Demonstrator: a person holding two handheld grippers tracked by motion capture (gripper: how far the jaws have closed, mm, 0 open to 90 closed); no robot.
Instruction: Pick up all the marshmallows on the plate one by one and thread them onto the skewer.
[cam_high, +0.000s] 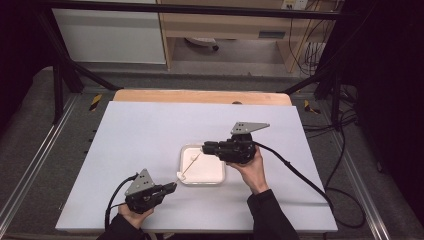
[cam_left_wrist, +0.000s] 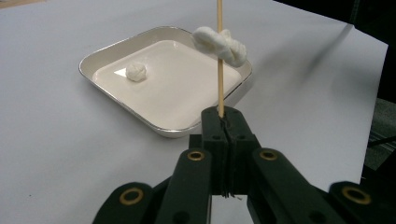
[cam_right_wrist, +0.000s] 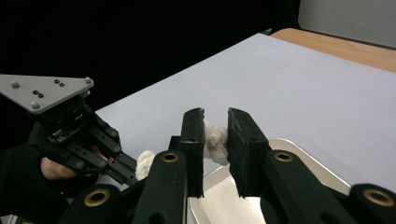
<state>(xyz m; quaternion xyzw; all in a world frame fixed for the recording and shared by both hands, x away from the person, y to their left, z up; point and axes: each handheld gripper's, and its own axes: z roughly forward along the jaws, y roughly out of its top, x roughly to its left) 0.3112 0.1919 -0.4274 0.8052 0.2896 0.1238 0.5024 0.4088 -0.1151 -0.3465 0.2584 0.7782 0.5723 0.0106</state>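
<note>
skewer (cam_left_wrist: 220, 60): a thin wooden stick, standing up from the left gripper in the left gripper view; in the high view it slants over the near-left corner of the tray
threaded piece (cam_left_wrist: 219, 44): a soft white lump, perhaps a marshmallow, already pushed onto the skewer, well above the jaws
held piece (cam_right_wrist: 215, 141): a second white lump of the same kind, between the pads of the right gripper, above the tray's edge
loose piece (cam_left_wrist: 136, 72): one more white lump, lying alone on the bottom of the tray; nothing touches it
tray (cam_left_wrist: 116, 46): a shallow white square dish with a bright rim, on the pale table (cam_high: 150, 130), between the two hands
left gripper (cam_left_wrist: 223, 117): jaws pressed together on the lower end of the skewer; it holds the stick steady, near the front-left of the table
right gripper (cam_right_wrist: 215, 147): jaws clamped on the held piece, a narrow gap between them filled by the lump; it hovers over the tray
step in hand: I judge it as threading; the held piece is carried toward the skewer tip, not yet touching it
next move: it calls for lining the lump's middle with the pointed tip and pushing along the stick; the left hand must stay still; too hard a squeeze could deform the soft piece
</note>
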